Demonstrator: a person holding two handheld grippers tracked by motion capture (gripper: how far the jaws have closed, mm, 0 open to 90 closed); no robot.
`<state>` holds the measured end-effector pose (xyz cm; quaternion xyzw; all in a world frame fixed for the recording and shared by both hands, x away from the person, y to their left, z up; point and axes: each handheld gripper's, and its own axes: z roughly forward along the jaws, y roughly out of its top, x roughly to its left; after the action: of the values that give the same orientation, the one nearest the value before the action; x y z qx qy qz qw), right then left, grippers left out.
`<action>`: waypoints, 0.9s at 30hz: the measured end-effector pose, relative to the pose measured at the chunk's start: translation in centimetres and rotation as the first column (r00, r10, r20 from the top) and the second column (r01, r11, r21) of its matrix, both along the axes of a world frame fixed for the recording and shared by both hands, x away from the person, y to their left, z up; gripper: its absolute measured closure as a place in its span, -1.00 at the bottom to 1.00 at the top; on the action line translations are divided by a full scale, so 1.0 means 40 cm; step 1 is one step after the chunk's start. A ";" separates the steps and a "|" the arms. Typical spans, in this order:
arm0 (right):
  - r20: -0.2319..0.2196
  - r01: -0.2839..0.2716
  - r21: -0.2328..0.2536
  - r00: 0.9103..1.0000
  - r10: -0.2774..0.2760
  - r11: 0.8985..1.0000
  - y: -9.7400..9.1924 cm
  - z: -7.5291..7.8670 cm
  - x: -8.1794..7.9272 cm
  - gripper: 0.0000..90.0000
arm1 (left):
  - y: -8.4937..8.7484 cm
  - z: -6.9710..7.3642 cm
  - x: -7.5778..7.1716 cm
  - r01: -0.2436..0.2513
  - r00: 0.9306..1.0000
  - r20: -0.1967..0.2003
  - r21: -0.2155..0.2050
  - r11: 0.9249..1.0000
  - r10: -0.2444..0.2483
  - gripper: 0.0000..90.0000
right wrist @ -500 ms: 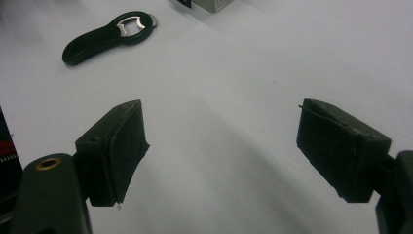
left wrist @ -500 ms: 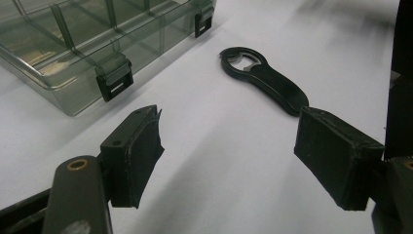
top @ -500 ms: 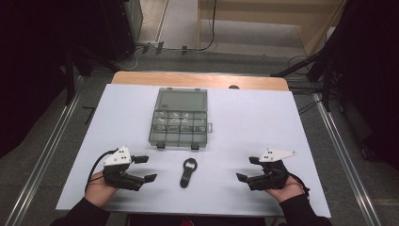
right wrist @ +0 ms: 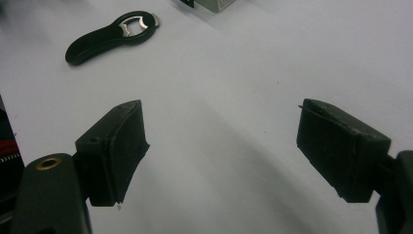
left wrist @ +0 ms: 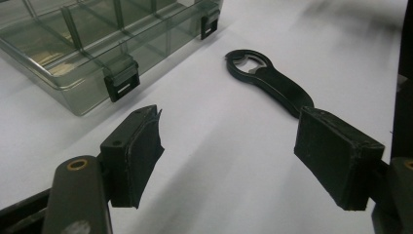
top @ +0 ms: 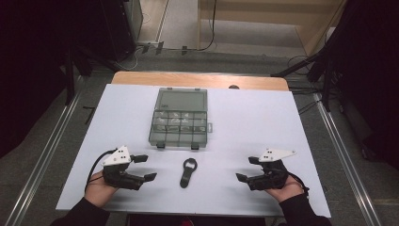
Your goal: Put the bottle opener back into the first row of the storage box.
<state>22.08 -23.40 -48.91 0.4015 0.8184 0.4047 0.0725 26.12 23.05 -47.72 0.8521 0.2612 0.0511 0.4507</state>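
My left tool (top: 144, 167) and right tool (top: 247, 169) both rest low over the white bench (top: 263, 117), jaws spread and empty. Between them lies a black bottle opener (top: 187, 172), untouched, nothing blocking it. Just beyond it sits a closed clear compartment box (top: 180, 117).

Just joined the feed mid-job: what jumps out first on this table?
A closed clear compartment box sits mid-table on the white table. Just in front of it lies a black bottle opener. The left hand-held gripper and the right hand-held gripper flank the opener at the near edge, both open and empty.
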 end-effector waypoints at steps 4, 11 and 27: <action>-0.004 -0.008 0.006 1.000 0.008 1.000 -0.001 -0.002 0.003 -0.58 | 0.001 0.001 0.000 0.000 1.000 0.002 -0.001 1.000 0.000 -0.45; -0.012 -0.008 0.007 1.000 0.008 1.000 -0.001 -0.003 0.003 -0.58 | 0.001 0.001 -0.001 -0.001 1.000 0.003 -0.002 1.000 0.001 -0.45; -0.019 -0.005 0.012 1.000 0.006 1.000 -0.001 -0.010 0.006 -0.58 | 0.000 0.001 -0.001 0.009 1.000 0.002 0.001 1.000 -0.009 -0.45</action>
<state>22.31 -23.45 -49.29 0.4034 0.8178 0.4058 0.0614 26.09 23.04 -47.68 0.8533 0.2569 0.0502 0.4510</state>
